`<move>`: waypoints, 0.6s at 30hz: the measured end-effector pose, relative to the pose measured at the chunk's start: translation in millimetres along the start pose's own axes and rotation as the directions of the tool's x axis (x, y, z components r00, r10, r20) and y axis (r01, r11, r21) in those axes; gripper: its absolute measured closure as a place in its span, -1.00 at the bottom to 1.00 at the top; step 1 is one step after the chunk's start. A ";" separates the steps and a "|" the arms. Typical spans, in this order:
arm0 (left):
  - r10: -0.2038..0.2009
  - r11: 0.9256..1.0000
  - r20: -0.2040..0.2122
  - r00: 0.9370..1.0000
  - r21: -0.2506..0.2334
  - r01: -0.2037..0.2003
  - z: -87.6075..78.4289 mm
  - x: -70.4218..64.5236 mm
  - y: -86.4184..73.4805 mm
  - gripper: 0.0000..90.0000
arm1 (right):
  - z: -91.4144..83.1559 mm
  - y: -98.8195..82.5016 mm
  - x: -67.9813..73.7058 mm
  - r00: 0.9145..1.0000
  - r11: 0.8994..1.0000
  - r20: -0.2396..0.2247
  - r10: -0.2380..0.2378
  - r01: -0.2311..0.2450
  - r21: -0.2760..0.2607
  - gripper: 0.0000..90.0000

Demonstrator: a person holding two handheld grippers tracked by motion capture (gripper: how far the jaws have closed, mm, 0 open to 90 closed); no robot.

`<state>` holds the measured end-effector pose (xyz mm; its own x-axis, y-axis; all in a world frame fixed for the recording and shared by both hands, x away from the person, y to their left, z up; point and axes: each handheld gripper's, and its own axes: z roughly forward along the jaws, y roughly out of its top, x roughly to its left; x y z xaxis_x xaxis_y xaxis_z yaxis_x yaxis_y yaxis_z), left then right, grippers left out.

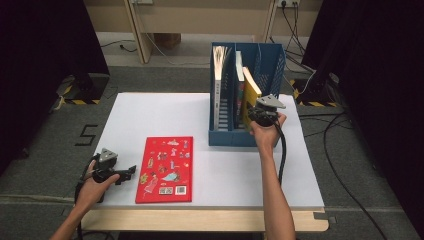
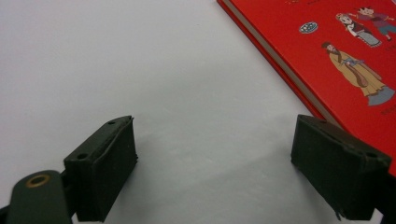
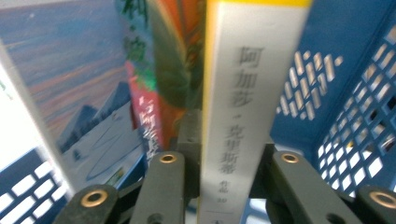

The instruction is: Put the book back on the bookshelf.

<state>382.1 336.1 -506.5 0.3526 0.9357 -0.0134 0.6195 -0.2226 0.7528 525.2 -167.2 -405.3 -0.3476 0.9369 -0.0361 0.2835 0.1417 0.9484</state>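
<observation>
Right gripper (image 1: 261, 116) at the blue file rack (image 1: 223, 136), far right of the bench (image 1: 220, 175); fingers clamped on the spine of the yellow-edged book (image 3: 233, 121), which leans in the right compartment. Seating depth unclear, probably partway. Best kept upright and slid straight, clear of the neighbouring books. Left gripper (image 2: 215, 163) rests near left, fingers apart, beside the red book (image 1: 165, 169).

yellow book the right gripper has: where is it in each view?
High view: yellow book leans in the blue rack, upper right of centre, right gripper clamped on it.
Right gripper view: centre, pale spine upright between the jaws.
Left gripper view: not there.
Shared landmark: the blue rack.
</observation>
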 end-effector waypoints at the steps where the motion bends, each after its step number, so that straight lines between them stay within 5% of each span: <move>1: 0.000 1.000 0.000 1.000 0.000 0.000 0.0 0.0 0.0 -0.71 | 0.7 -0.3 -1.0 1.000 1.000 -0.003 0.026 -0.026 -0.014 0.67; 4: 0.000 1.000 0.000 1.000 0.001 0.000 0.0 0.1 0.1 -0.71 | 4.2 2.4 -3.3 0.998 0.997 0.005 0.069 -0.069 -0.045 0.68; 18: -0.003 1.000 0.000 1.000 -0.003 0.003 0.1 -0.3 0.0 -0.71 | 15.9 20.0 -6.2 0.991 0.984 0.014 0.133 -0.130 -0.125 0.68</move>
<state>382.1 335.8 -506.6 0.3508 0.9363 -0.0156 0.6186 -0.2192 0.7545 547.2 -165.0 -391.1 -0.2942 0.9519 0.0855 0.2128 -0.0220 0.9769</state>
